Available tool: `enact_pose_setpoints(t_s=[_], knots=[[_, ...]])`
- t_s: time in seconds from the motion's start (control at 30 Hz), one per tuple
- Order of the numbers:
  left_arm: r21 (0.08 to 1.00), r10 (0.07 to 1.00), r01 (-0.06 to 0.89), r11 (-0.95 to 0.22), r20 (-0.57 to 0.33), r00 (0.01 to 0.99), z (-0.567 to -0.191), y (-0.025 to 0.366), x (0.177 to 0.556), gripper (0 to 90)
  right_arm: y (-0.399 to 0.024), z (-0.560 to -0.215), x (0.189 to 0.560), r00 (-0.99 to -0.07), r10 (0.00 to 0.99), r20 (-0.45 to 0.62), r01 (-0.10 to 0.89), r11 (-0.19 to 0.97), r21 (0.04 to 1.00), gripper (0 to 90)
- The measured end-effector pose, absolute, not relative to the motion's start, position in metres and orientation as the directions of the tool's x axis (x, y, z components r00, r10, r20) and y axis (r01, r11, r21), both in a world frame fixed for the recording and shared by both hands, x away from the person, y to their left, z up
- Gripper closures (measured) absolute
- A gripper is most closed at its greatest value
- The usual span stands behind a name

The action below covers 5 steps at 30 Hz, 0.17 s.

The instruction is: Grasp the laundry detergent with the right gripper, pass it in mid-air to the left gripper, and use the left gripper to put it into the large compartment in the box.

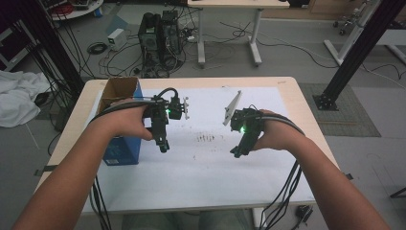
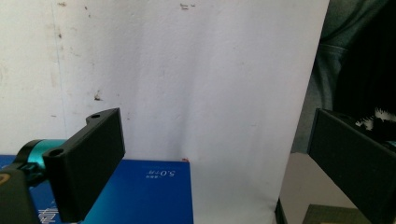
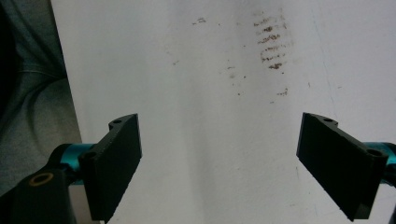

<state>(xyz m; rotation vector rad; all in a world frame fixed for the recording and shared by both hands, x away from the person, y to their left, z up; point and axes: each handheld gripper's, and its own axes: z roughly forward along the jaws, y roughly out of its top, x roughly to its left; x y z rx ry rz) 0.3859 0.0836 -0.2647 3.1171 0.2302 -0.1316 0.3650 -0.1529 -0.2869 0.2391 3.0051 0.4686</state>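
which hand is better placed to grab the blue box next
Left. The left tongs hang open right beside the blue box, whose lid shows under them. The right tongs, also open, are across the white sheet.

The table [image 1: 306,124] has a light wood top with rounded corners, covered by a white sheet [image 1: 210,177] marked with dark smudges near its centre. The floor [image 1: 297,62] is grey. Beyond the table stands a white desk [image 1: 230,28] on two legs. Left of the desk, black computer towers [image 1: 160,40] sit on the floor among loose cables. A black metal frame post [image 1: 356,48] rises at the right, another at the left. White cloth [image 1: 16,96] lies at the left edge. Lighting is dim and even.
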Motion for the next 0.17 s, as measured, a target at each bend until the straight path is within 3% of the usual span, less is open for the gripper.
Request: enact_pose_setpoints(t_s=[0.17], knots=[[0.004, 0.143, 0.144, -0.99, -0.082, 0.986, -0.2646, 0.0832, 0.3856, 4.0, -0.1539, -0.2856, 0.3636, -0.983, 0.17, -0.066, 0.142, 0.941, 0.306, 13.1]])
